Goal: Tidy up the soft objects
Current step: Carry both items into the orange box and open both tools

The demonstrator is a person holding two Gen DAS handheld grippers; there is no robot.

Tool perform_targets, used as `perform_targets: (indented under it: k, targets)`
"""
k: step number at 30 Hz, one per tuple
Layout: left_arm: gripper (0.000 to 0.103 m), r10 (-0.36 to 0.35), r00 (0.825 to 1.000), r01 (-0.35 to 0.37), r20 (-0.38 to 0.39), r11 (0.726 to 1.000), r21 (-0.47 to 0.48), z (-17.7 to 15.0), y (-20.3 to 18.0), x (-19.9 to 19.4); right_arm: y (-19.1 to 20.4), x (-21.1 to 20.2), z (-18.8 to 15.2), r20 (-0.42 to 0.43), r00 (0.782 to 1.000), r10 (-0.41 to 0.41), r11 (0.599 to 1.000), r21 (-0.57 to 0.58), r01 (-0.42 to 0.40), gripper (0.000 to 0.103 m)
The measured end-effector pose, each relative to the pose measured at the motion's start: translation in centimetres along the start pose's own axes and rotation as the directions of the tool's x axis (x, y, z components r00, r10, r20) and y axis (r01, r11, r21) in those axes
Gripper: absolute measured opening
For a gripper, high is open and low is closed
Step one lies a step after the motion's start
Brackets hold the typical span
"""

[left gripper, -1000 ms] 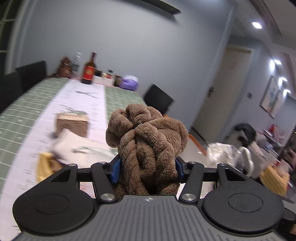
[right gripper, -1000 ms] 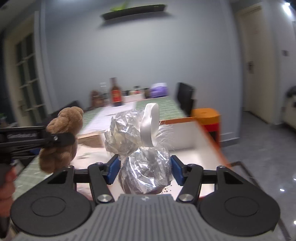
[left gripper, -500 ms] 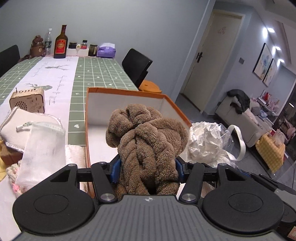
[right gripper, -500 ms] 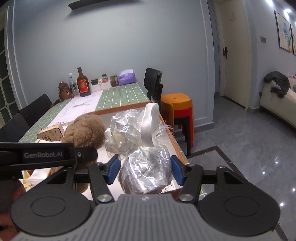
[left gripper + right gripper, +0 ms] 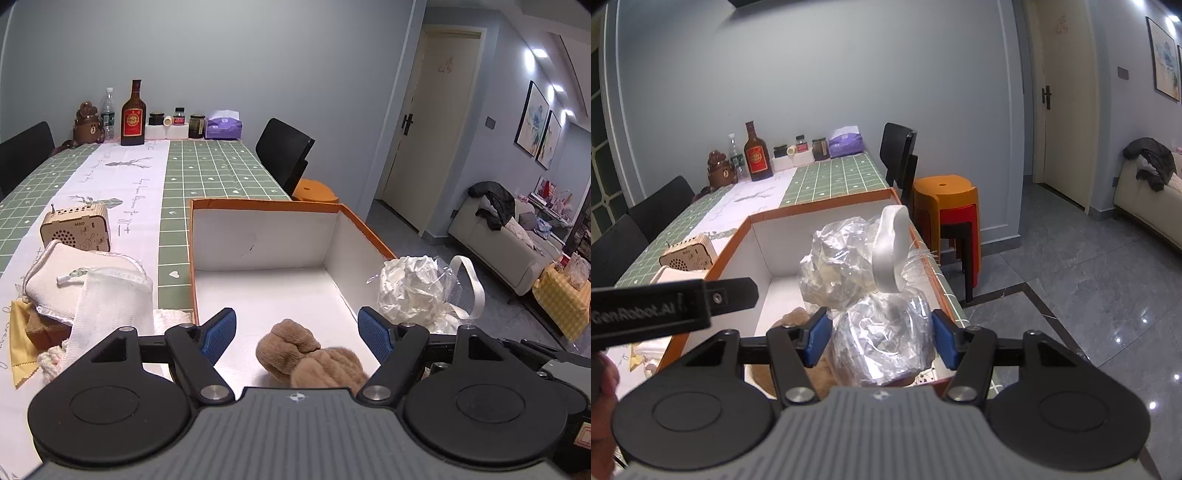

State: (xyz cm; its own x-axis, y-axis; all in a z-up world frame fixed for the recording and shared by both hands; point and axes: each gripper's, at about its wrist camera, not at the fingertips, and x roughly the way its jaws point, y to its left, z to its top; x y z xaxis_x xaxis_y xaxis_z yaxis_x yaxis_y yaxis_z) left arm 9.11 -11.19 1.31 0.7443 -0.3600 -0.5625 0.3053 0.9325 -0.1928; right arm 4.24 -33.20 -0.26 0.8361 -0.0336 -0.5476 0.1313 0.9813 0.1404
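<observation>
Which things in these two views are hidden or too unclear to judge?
- Brown plush toy, left wrist view: its near part is hidden by the gripper body.
- Plastic bag, right wrist view: the crinkled film hides its contents.
- Jars, left wrist view: labels too small to read.

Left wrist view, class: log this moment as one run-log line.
left tongs: open | brown plush knot: lying in orange box | right tongs: shut on plastic-wrapped bundle
</observation>
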Motion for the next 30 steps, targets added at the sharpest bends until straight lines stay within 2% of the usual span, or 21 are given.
perform_targets:
  k: [4,8,11,14,16,18,22,23,25,30]
  targets:
    - [0.084,-0.001,0.998,0.001,-0.060,1.000,0.006,1.0,0.8,0.4,0.2,0.9,1.3,-0.055,0.998,0.023,0.999,-0.039,-0.026,0.058]
    - [0.082,0.017,0.998,-0.018,-0.062,1.000,-0.010,1.2,1.9,0.3,0.9,2.0,3.0,-0.155,0.985,0.081,0.992,-0.080,-0.095,0.058]
    - [0.081,0.026,0.999,-0.028,-0.034,0.998,-0.060,1.3,3.5,-0.5,1.4,2.4,4.4,-0.217,0.960,0.177,0.983,-0.011,-0.184,0.058]
    - [0.081,0.048,0.999,-0.049,-0.014,0.994,-0.097,1.7,5.3,-1.3,2.4,3.3,5.3,-0.269,0.921,0.281,0.960,0.072,-0.272,0.058]
    - [0.081,0.067,0.998,-0.067,-0.006,0.992,-0.111,1.7,6.3,-1.8,3.5,4.2,5.2,-0.296,0.906,0.302,0.953,0.085,-0.290,0.058]
    - [0.081,0.077,0.997,-0.077,-0.009,0.990,-0.121,1.8,7.3,-2.0,4.5,5.2,4.6,-0.323,0.895,0.307,0.952,0.095,-0.292,0.058]
    - [0.081,0.091,0.995,-0.094,-0.032,0.988,-0.124,1.7,8.7,-1.9,6.2,7.7,2.8,-0.418,0.845,0.332,0.943,0.145,-0.299,0.058]
    - [0.081,0.087,0.995,-0.091,-0.040,0.989,-0.117,1.7,8.9,-1.7,6.6,8.3,2.4,-0.439,0.839,0.321,0.947,0.145,-0.286,0.058]
    - [0.081,0.065,0.996,-0.071,-0.061,0.992,-0.105,1.3,9.2,-1.3,7.1,9.0,1.9,-0.466,0.834,0.295,0.955,0.123,-0.270,0.058]
    - [0.081,0.035,0.994,-0.046,-0.100,0.993,-0.112,0.6,9.5,-0.2,8.1,10.5,1.6,-0.510,0.837,0.198,0.977,0.037,-0.208,0.058]
